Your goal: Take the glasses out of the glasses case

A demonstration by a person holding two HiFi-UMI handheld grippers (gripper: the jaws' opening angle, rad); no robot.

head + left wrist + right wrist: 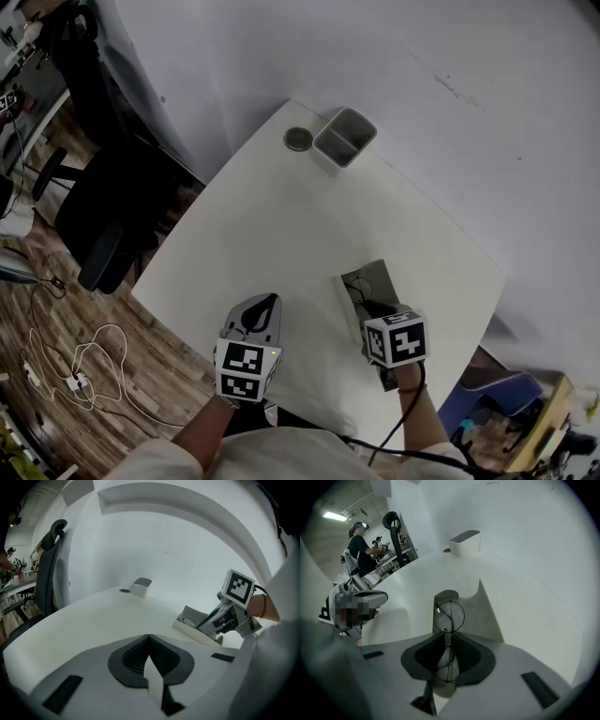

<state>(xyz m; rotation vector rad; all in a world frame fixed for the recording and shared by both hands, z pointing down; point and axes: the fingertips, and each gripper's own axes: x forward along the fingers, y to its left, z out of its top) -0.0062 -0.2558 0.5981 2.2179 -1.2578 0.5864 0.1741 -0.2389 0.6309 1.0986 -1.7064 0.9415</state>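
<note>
1. A white tabletop is seen from above, with one corner turned away from the person. A black office chair and loose cables on a wooden floor are seen beyond its left edge.
2. The glasses case is laid open on the near right part of the tabletop, with its grey lining turned up.
3. The glasses, thin-wired with round lenses, are found in the open case. One lens is shown in full over the grey lining, and the other is partly covered by the jaws.
4. The right gripper is pointed steeply down into the case. Its jaws are clenched on the wire frame of the glasses, which is seen running between the two pads.
5. Whether the glasses rest on the lining or are raised off it cannot be told.
6. The left gripper is held over the tabletop by its near left edge, well apart from the case. Its jaws are pressed together and nothing is gripped between them.
7. A white rectangular container is stood at the far corner of the tabletop. A round dark disc is laid just beside it on the left.
8. In the right gripper view, a person is made out in the background, beyond the left edge of the tabletop and well apart from it.
</note>
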